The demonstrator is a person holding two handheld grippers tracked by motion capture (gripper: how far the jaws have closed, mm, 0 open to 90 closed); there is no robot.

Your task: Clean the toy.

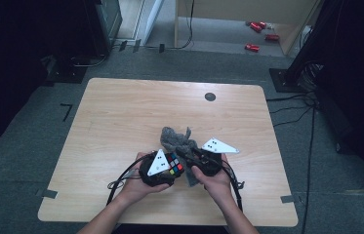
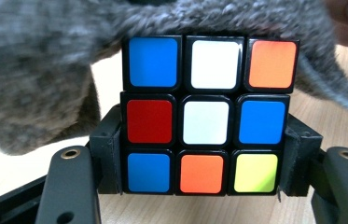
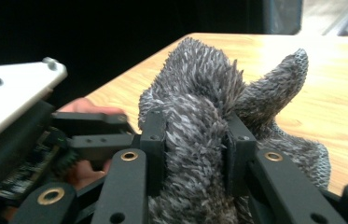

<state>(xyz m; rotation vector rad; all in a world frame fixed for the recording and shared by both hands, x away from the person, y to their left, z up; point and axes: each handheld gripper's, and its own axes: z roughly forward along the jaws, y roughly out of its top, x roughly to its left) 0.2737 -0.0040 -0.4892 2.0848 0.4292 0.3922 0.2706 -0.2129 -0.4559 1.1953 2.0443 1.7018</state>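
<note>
A puzzle cube [image 2: 205, 114] with black edges and coloured stickers sits between the jaws of my left gripper [image 2: 204, 163], which is shut on its lower row. In the high view the cube [image 1: 173, 164] shows beside the left gripper [image 1: 162, 168] near the table's front middle. A fuzzy grey cloth [image 3: 199, 116] is bunched between the pads of my right gripper [image 3: 195, 140], which is shut on it. The cloth [image 1: 175, 138] rises from the right gripper [image 1: 196, 158] and drapes over the top of the cube [image 2: 45, 74].
The wooden table [image 1: 121, 117] has a small dark round disc [image 1: 210, 96] near its far edge. Red objects [image 1: 259, 34] lie on the floor beyond the table. Cables [image 1: 121, 178] trail from both grippers toward the front edge.
</note>
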